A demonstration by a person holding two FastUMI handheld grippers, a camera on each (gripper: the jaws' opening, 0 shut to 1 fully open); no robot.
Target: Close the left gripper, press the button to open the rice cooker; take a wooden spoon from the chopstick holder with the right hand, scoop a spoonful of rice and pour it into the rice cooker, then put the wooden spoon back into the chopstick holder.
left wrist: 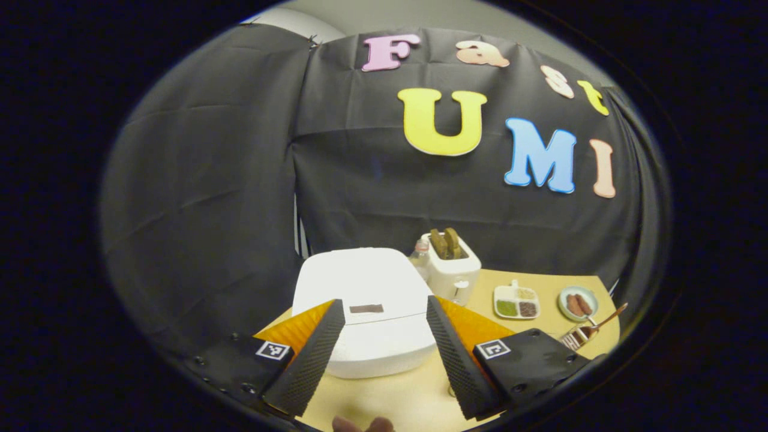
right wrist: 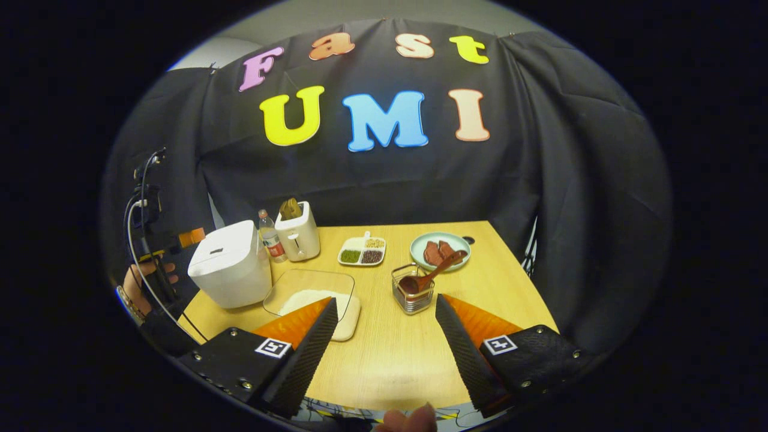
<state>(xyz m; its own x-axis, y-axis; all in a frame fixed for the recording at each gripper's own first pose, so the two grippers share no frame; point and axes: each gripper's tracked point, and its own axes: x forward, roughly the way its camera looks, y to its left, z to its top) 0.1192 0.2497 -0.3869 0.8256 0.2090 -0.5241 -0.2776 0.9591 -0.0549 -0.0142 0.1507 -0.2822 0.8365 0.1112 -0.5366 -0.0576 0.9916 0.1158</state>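
The white rice cooker (left wrist: 366,300) stands shut on the wooden table, right ahead of my left gripper (left wrist: 384,312), whose fingers are open and hold nothing. A dark button strip (left wrist: 366,308) shows on the cooker's lid front. In the right gripper view the rice cooker (right wrist: 231,270) is at the far left, with the other gripper and a hand (right wrist: 141,282) beside it. A wooden spoon (right wrist: 429,276) leans in the clear chopstick holder (right wrist: 413,291). White rice (right wrist: 309,298) lies in a glass tray (right wrist: 309,294). My right gripper (right wrist: 384,321) is open above the table.
A white toaster (right wrist: 298,237) with bread and a small bottle (right wrist: 271,235) stand behind the cooker. A divided dish of beans (right wrist: 362,250) and a green plate with sausages (right wrist: 440,249) sit toward the back. The table's right edge (right wrist: 522,276) meets the black cloth.
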